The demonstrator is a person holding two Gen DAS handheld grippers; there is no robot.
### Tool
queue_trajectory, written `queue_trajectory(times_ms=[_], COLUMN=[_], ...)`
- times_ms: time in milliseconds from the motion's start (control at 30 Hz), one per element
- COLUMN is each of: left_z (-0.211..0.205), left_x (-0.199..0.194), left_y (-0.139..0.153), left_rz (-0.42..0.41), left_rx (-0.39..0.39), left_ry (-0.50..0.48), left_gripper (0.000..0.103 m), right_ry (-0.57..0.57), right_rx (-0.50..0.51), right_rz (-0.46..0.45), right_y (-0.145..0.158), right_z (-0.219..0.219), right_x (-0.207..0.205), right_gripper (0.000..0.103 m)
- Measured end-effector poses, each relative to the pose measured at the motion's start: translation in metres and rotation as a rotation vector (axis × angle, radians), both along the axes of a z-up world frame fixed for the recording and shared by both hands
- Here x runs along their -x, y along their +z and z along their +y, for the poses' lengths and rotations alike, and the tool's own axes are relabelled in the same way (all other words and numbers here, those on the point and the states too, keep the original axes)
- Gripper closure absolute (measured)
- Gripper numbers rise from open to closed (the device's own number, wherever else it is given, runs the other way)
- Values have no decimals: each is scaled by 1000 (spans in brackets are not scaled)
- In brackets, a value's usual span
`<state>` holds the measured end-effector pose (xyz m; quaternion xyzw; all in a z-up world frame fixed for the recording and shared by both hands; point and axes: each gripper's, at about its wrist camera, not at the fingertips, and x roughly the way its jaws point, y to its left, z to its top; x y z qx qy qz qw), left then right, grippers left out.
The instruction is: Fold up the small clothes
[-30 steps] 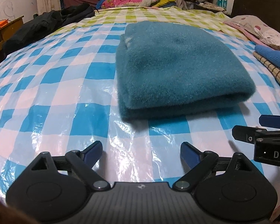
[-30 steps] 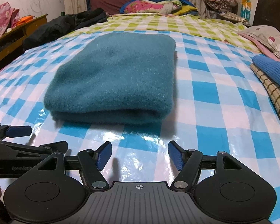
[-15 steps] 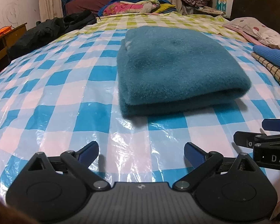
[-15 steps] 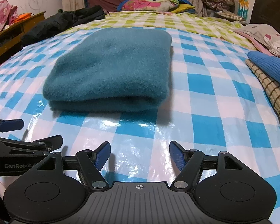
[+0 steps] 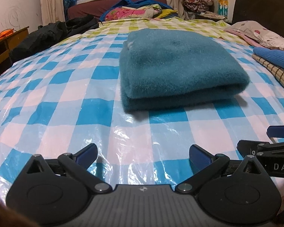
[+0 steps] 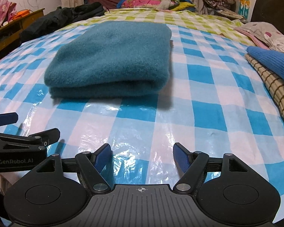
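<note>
Through the left wrist camera I see my left gripper [image 5: 143, 154] spread wide with nothing between its blue pads, hovering over the glossy blue-and-white checked sheet [image 5: 53, 102]. The folded teal fleece garment [image 5: 178, 70] lies flat on that sheet ahead of me, well apart from the fingertips, its thick folded edge facing me. The right gripper's tip [image 5: 278, 131] pokes in at the right edge. Through the right wrist camera, my right gripper [image 6: 142, 156] has its jaws opening, empty, over bare sheet. The teal garment sits ahead and slightly left, clear of the pads. A bright blue knit [image 6: 270, 62] rests on a plaid cloth [image 6: 272, 89] at far right, and a black jacket [image 6: 53, 21] lies far left.
</note>
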<state>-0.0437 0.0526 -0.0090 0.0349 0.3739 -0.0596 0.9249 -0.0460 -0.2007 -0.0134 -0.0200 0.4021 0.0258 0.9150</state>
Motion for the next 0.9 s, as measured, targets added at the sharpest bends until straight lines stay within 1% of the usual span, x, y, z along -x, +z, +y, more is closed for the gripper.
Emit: queue_trajectory(times_ms=[267,433,700,900], left_z=[0,-3,-1,-3], left_x=[7,12,16,18], left_y=[0,-1,2,1], left_rz=[-21,-27,-46,-54], left_rx=[6,-9,14,8], left_ry=[-7,-20,-16,-18], left_gripper=[0,0,0,0], right_ry=[-9,-20,-23,-27], right_rx=[10,13,21,22], right_rz=[-12,-24,-38,-46], right_y=[1,-1,-2,-3], right_z=[-2,-2,0,1], right_x=[6,12,17,19], right_gripper=[29,29,29,29])
